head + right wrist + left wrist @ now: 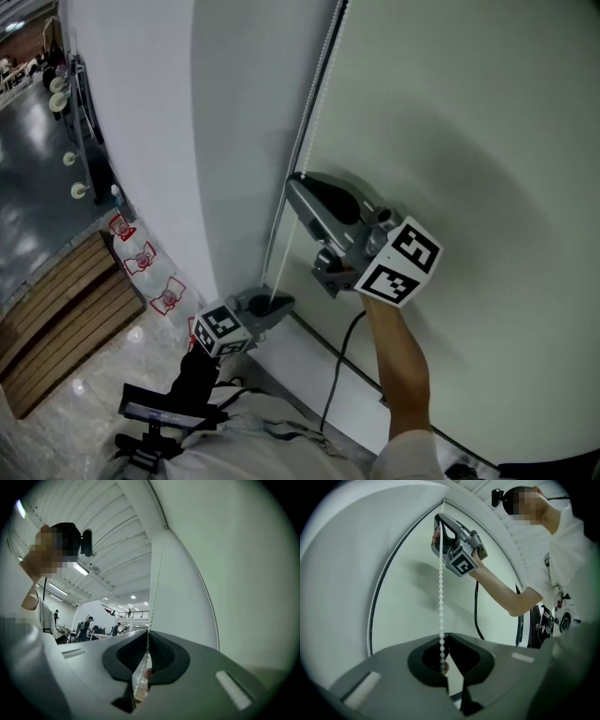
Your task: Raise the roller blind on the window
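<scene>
The pale roller blind (469, 141) fills the right side, and its white bead chain (309, 122) hangs along the left edge. My right gripper (293, 178) is shut on the chain high up. In its own view the beads (152, 597) run down between the closed jaws of the right gripper (148, 632). Lower down, my left gripper (281, 302) is shut on the same strand. The chain (440, 588) stretches straight from the left gripper (446, 635) up to the right gripper (439, 520). A second strand (377, 592) curves along the blind's side.
A white wall (141, 112) stands left of the blind. A black cable (337, 366) hangs below my right arm, by the sill. Far below lie wooden planks (66, 300) and a black stand (159, 408). People (89, 627) stand in the hall beyond.
</scene>
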The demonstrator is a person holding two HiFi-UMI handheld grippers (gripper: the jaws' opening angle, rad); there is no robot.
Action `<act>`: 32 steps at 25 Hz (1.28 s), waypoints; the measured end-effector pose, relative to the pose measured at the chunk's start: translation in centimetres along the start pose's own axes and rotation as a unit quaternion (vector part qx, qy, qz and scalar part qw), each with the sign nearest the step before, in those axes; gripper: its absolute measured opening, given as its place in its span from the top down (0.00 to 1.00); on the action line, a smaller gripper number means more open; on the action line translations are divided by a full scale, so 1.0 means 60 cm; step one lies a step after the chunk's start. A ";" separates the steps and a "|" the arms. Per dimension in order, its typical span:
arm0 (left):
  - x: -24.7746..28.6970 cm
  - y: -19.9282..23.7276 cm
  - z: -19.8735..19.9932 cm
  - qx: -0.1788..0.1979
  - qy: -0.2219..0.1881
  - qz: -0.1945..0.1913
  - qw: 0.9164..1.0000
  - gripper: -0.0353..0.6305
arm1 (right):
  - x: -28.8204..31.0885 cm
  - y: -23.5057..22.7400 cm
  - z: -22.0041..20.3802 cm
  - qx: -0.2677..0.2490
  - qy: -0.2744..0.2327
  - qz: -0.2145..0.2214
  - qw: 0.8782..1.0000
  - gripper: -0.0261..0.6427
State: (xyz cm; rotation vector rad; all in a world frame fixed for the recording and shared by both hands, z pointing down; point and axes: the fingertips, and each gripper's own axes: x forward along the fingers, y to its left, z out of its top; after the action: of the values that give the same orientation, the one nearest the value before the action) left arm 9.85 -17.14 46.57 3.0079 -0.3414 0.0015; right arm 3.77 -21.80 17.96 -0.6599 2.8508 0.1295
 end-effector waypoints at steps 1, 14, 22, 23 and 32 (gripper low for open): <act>-0.001 0.001 -0.001 -0.001 -0.001 0.000 1.000 0.95 | -0.001 0.003 -0.012 0.000 0.005 -0.001 1.000 0.94; -0.009 0.006 0.007 -0.016 -0.018 0.001 1.000 0.95 | -0.031 0.034 -0.193 0.034 0.087 -0.010 0.996 0.94; -0.015 0.010 0.000 -0.025 -0.023 0.003 0.999 0.95 | -0.065 0.047 -0.329 0.094 0.142 -0.020 0.985 0.94; -0.015 0.011 0.002 -0.026 -0.025 0.003 0.999 0.95 | -0.065 0.049 -0.325 0.096 0.138 -0.016 0.986 0.94; -0.015 0.011 0.017 -0.027 -0.034 0.004 0.999 0.95 | -0.059 0.051 -0.274 0.072 0.114 0.008 0.991 0.78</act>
State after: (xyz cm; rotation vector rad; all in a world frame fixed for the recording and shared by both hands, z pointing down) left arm 8.83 -17.71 45.63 2.9588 -0.3537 -0.1073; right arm 2.47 -19.76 34.91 -0.6613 3.0453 -0.1583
